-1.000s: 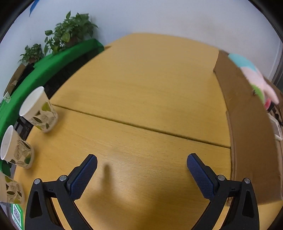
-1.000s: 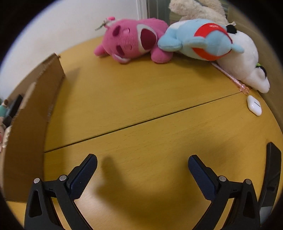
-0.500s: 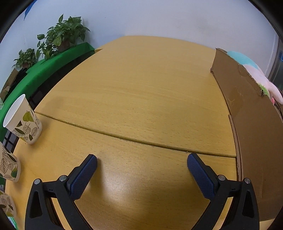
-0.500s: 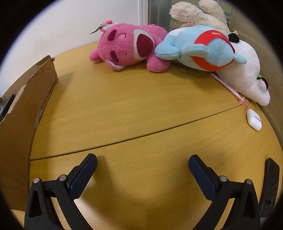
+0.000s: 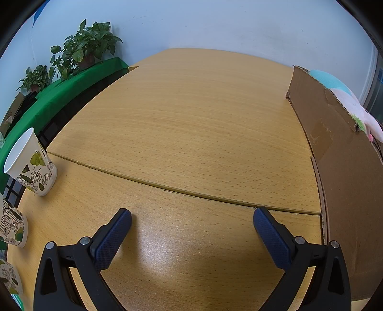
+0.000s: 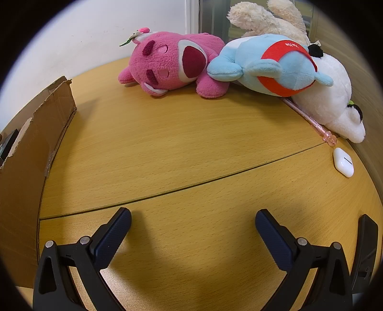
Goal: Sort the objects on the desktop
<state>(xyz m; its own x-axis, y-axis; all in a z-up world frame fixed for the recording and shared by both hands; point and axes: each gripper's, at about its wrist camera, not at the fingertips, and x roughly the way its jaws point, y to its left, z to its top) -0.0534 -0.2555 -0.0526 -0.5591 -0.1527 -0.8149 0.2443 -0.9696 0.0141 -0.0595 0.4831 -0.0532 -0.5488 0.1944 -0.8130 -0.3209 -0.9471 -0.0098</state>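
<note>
Wooden desk (image 5: 191, 124) fills both views, split by a seam, with a white wall behind. Your cardboard box (image 5: 347, 167) stands between the two grippers. Four plush toys are piled along the far edge ahead of your right gripper (image 6: 192, 229): a pink one (image 6: 167, 64), a blue one (image 6: 270, 64), a white one (image 6: 332, 100) and a cream one (image 6: 265, 19) behind. Your right hand is the nearer to them; the pink toy lies straight ahead, its long axis crosswise. Three leaf-print paper cups (image 5: 31, 165) line the left edge, left of your left gripper (image 5: 191, 229). One pink pen (image 6: 311, 119), one white earbud case (image 6: 343, 161). Both grippers are spread wide, holding nothing.
</note>
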